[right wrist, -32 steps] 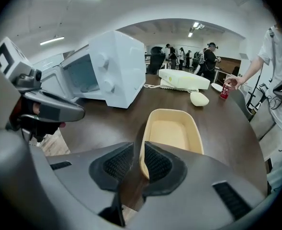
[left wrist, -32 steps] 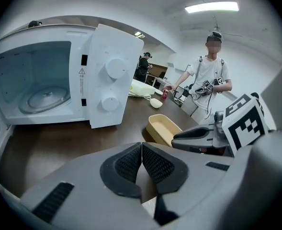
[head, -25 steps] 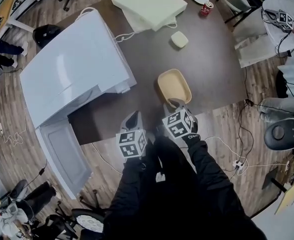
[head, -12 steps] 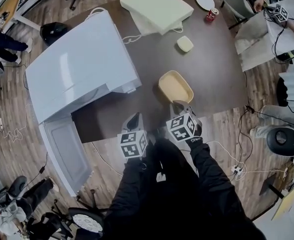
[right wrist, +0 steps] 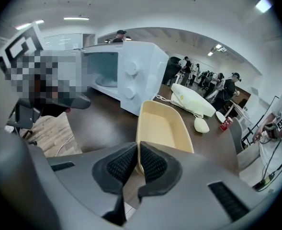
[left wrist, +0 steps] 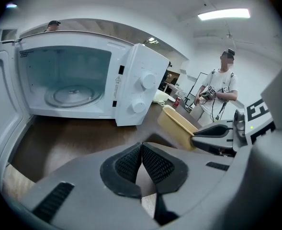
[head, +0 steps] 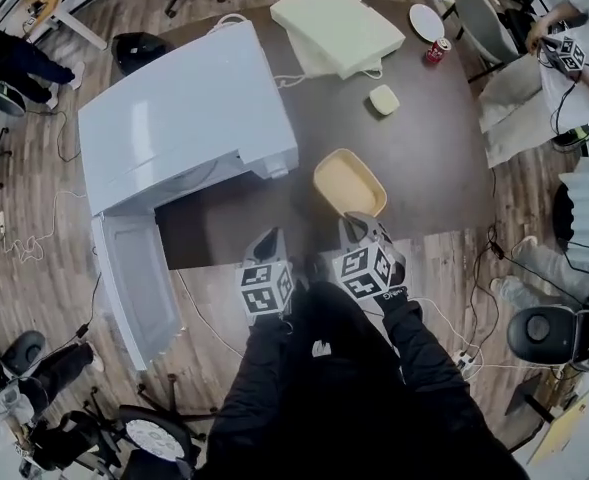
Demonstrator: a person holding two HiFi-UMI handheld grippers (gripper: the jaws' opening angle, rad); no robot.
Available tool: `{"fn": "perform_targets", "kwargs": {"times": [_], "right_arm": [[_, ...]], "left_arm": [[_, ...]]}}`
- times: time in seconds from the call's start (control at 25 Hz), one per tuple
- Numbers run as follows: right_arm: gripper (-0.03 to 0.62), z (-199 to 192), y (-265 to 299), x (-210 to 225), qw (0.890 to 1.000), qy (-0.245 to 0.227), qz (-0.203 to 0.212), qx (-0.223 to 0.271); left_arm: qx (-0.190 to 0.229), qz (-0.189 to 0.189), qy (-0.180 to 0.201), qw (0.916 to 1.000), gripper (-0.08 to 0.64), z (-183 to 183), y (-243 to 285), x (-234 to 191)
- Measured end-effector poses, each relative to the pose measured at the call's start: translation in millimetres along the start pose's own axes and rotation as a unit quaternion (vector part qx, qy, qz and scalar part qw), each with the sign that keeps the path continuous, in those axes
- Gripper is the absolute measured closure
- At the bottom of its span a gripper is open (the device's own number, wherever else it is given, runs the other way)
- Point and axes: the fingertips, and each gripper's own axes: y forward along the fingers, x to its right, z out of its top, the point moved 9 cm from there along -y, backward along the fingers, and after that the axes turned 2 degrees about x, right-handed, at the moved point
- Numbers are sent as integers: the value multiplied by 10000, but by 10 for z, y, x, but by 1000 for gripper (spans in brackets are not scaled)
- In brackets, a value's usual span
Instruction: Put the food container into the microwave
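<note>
Since a second ago the view has swung, so the white microwave oven [head: 184, 118] sits further right in the head view. The tan oblong plastic food container [head: 349, 181] has kept its place on the dark brown surface [head: 424, 168], just right of the oven's control-panel corner. The oven's door [head: 134, 288] hangs wide open on the left and the glass turntable [left wrist: 73, 94] is bare.

The container's long axis runs straight away from the right gripper [head: 359, 228], in line with its fingers [right wrist: 152, 164]. These are pinched together on the thin near rim. The left gripper view suggests the near end is raised a little, though I cannot be sure.

The left gripper [head: 266, 243] hovers over the surface's near edge with its fingers pressed together on nothing.

As I judge it, the cavity mouth lies to the left of the container, past the panel. The right gripper must therefore carry it leftward across the front of the left gripper, then turn it to go in end first.
</note>
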Motion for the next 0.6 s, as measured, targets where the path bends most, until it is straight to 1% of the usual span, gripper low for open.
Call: {"fn": "perform_targets", "kwargs": {"times": [0.32, 0.6], "right_arm": [[555, 194, -188, -535, 9970, -550, 534, 145], [555, 276, -269, -1061, 9869, -1184, 1079, 198]], "left_arm": [[178, 407, -362, 9984, 526, -158, -397, -290], [294, 800, -723, 9937, 526, -334, -711, -603]]}}
